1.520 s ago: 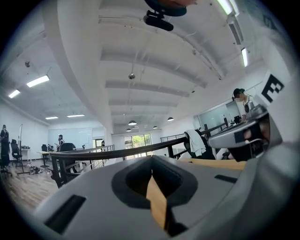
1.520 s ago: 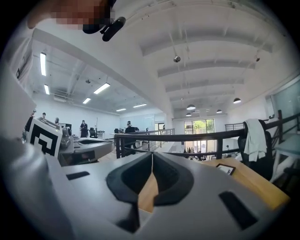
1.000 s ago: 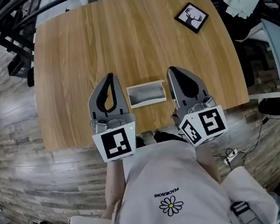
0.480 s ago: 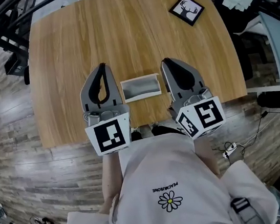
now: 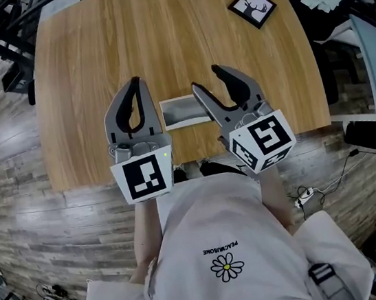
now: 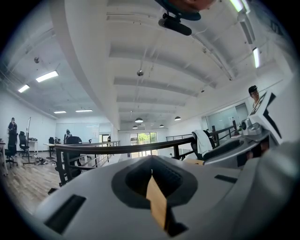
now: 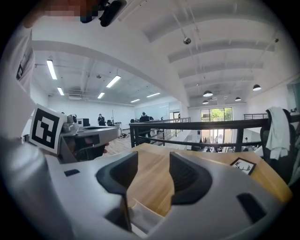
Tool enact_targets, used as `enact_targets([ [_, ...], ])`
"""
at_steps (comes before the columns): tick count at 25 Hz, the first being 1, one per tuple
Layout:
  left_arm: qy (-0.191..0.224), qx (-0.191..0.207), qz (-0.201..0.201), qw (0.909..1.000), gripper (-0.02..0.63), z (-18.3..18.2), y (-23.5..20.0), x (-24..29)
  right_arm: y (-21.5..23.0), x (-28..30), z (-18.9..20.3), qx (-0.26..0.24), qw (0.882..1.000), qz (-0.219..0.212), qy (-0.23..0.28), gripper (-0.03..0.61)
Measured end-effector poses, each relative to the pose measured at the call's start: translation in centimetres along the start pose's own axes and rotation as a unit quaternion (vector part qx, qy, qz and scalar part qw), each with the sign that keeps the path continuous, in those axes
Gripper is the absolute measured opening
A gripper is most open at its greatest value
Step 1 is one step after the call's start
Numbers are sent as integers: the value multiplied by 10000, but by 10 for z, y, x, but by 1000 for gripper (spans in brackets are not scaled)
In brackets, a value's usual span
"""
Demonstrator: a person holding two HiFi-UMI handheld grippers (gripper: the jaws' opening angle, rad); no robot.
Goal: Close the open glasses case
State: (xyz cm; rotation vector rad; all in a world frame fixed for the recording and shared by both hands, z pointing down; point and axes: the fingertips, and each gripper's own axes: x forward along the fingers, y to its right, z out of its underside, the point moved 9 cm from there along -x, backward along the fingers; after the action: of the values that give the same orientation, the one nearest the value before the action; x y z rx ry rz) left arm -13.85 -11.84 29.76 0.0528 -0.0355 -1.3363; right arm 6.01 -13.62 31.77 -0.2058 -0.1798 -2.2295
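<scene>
The open glasses case (image 5: 180,110), a grey tray with a pale rim, lies on the wooden table (image 5: 158,39) near its front edge. My left gripper (image 5: 136,84) hangs just left of the case with its jaws shut and empty; in the left gripper view (image 6: 151,161) the jaws meet. My right gripper (image 5: 206,78) is at the case's right end, and its jaws are opening. Its left finger (image 5: 203,98) overlaps the case's right edge. In the right gripper view (image 7: 153,171) the case's corner (image 7: 143,215) shows low between the spread pads, which press on nothing.
A small black-framed deer picture (image 5: 251,6) lies at the table's far right corner, also in the right gripper view (image 7: 243,165). Black railing and chairs ring the table, and wood-plank floor lies on the left. The person's torso is at the near edge.
The right gripper's jaws have gone from shut to wide open, and it has tipped down and shifted left toward the case. The left gripper has stayed put.
</scene>
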Motion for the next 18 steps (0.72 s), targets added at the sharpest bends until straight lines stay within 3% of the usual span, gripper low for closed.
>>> enact_targets([
  [7, -113, 1, -20, 9999, 17, 7, -3, 1, -1, 28, 38, 169, 9977, -357, -550, 199],
  [18, -252, 166, -28, 9995, 17, 15, -8, 4, 6, 52, 119, 430, 9843, -318, -1680, 212],
])
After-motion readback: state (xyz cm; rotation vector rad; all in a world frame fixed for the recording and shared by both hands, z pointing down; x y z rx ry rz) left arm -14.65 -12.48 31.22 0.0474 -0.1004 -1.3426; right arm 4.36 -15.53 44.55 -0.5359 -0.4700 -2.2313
